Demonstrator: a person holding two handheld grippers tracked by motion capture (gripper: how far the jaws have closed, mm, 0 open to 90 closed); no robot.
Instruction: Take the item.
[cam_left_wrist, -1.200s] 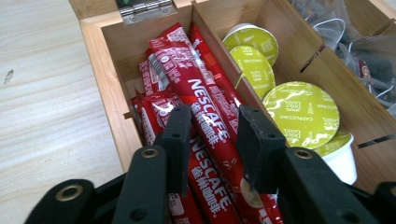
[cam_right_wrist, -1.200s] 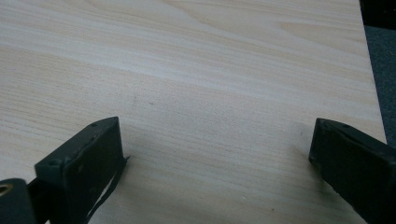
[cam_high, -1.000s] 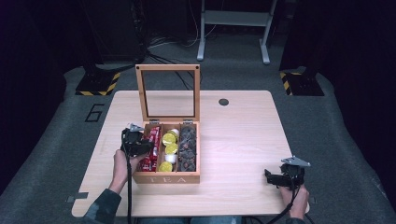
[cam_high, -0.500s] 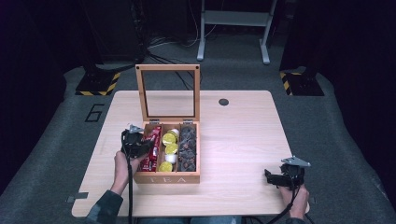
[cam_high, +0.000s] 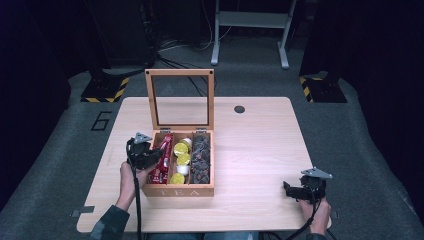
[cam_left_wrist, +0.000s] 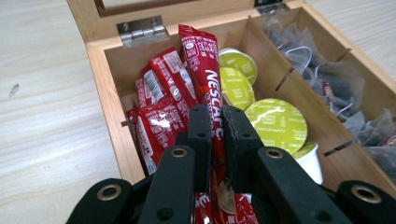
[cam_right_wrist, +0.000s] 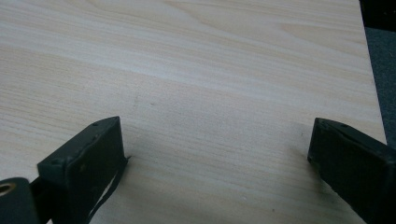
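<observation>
Left gripper (cam_left_wrist: 217, 116) clenched on long red Nescafé stick sachet (cam_left_wrist: 205, 70), over left compartment of open wooden tea box (cam_high: 177, 190). Yellow-lidded round capsules (cam_left_wrist: 275, 123) in middle compartment, dark tea bags (cam_left_wrist: 327, 79) in right. Right gripper (cam_right_wrist: 217, 140) released, jaws wide apart over pale wooden table (cam_right_wrist: 210, 60), near its right front corner.

The left tool (cam_left_wrist: 215, 122) covers the lower part of the red Nescafé sachet (cam_left_wrist: 205, 70) it pinches. Beyond it, the tea bags (cam_left_wrist: 327, 79) are too blurred to read.
</observation>
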